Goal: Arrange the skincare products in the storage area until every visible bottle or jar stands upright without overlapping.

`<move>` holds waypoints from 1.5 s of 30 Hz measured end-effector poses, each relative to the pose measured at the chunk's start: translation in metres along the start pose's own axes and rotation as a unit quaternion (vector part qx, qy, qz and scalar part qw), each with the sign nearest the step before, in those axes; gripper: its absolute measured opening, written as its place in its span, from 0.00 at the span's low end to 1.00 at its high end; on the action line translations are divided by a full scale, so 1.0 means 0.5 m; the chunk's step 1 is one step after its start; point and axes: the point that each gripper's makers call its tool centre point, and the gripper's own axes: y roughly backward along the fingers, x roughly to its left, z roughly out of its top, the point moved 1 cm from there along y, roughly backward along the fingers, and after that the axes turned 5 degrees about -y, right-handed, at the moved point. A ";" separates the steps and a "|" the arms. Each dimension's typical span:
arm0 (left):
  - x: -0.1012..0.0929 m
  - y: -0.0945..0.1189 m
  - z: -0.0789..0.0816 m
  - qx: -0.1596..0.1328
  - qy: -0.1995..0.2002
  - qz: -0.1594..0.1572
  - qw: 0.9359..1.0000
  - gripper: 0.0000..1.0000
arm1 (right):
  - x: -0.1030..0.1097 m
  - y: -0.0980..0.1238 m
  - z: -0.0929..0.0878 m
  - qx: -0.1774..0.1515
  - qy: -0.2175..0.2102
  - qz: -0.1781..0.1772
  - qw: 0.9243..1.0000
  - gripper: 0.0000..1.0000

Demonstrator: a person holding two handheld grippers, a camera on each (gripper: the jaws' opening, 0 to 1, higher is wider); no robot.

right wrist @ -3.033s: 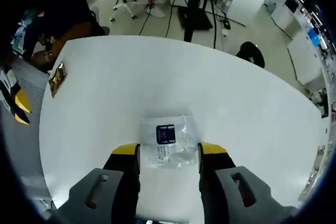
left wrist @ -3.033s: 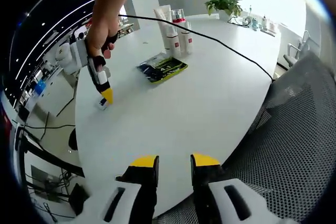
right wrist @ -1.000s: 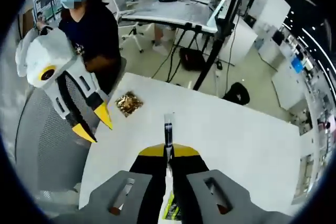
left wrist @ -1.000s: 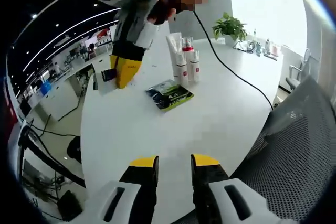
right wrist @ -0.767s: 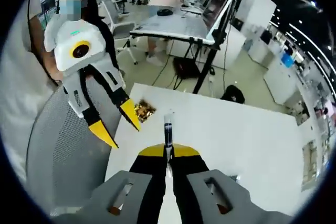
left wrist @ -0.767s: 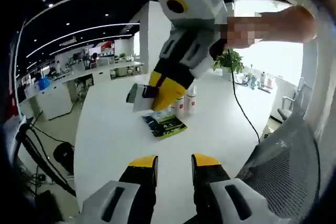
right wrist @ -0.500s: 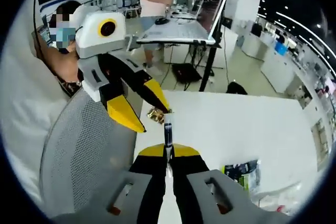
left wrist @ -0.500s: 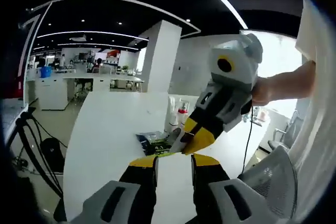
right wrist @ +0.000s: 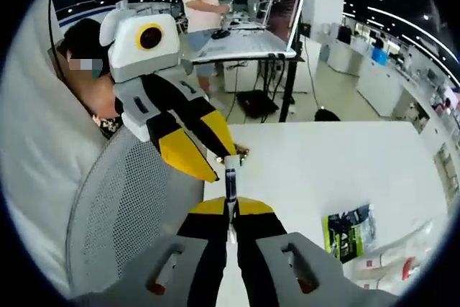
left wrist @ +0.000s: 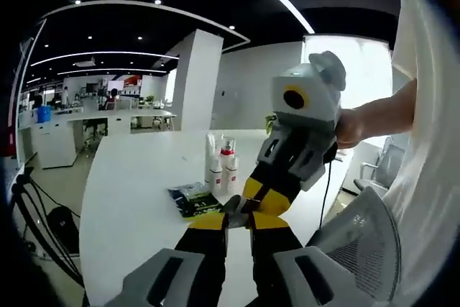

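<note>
The right tool (right wrist: 230,215) pinches a thin sachet (right wrist: 230,177) edge-on. The left tool (left wrist: 238,219), jaws narrow, meets it above the counter (left wrist: 129,177) edge. Bottles (left wrist: 221,170) stand beyond, bare counter around.

You have three upright skincare bottles (left wrist: 221,165) on the desk (left wrist: 122,185), one green-and-black packet (left wrist: 192,200), one sachet (right wrist: 230,181), one gold wrapper (right wrist: 241,153).

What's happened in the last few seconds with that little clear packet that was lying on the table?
The right gripper closed on the small clear plastic sachet, lifted it off the white table and carried it toward the left gripper, whose yellow-tipped fingers now flank its top end. The left gripper's fingers have narrowed. The white bottles and green-black packet stayed put.
</note>
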 end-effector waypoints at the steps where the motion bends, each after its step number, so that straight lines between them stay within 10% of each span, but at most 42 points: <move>1: -0.002 -0.001 0.000 -0.001 0.002 -0.003 1.000 0.12 | 0.003 0.000 -0.005 0.006 0.009 0.000 1.000 0.02; 13: -0.027 -0.006 -0.011 0.013 0.033 -0.042 0.998 0.00 | 0.014 0.006 -0.027 0.027 0.034 -0.020 0.999 0.04; 21: 0.004 0.010 0.022 -0.046 0.143 -0.052 0.987 0.00 | 0.004 0.009 -0.008 -0.082 -0.134 -0.010 0.988 0.40; 24: 0.021 0.026 0.048 -0.091 0.180 -0.057 0.978 0.00 | 0.009 0.014 -0.016 -0.121 -0.252 0.029 0.960 0.51; 27: 0.030 0.037 0.052 -0.104 0.198 -0.059 0.973 0.00 | 0.027 0.030 -0.001 -0.176 -0.369 0.095 0.908 0.48; 34: 0.009 0.036 0.053 -0.100 0.205 -0.088 0.970 0.00 | -0.020 0.076 0.051 -0.301 -0.454 0.112 0.831 0.22; 38: 0.020 0.039 0.051 -0.103 0.220 -0.081 0.967 0.00 | -0.016 0.085 0.054 -0.306 -0.460 0.127 0.824 0.07; 40: 0.023 0.042 0.050 -0.105 0.228 -0.084 0.964 0.00 | -0.005 0.098 0.070 -0.320 -0.471 0.158 0.807 0.00; 45: 0.024 0.034 0.041 -0.091 0.241 -0.078 0.963 0.03 | -0.007 0.093 0.062 -0.312 -0.470 0.149 0.812 0.00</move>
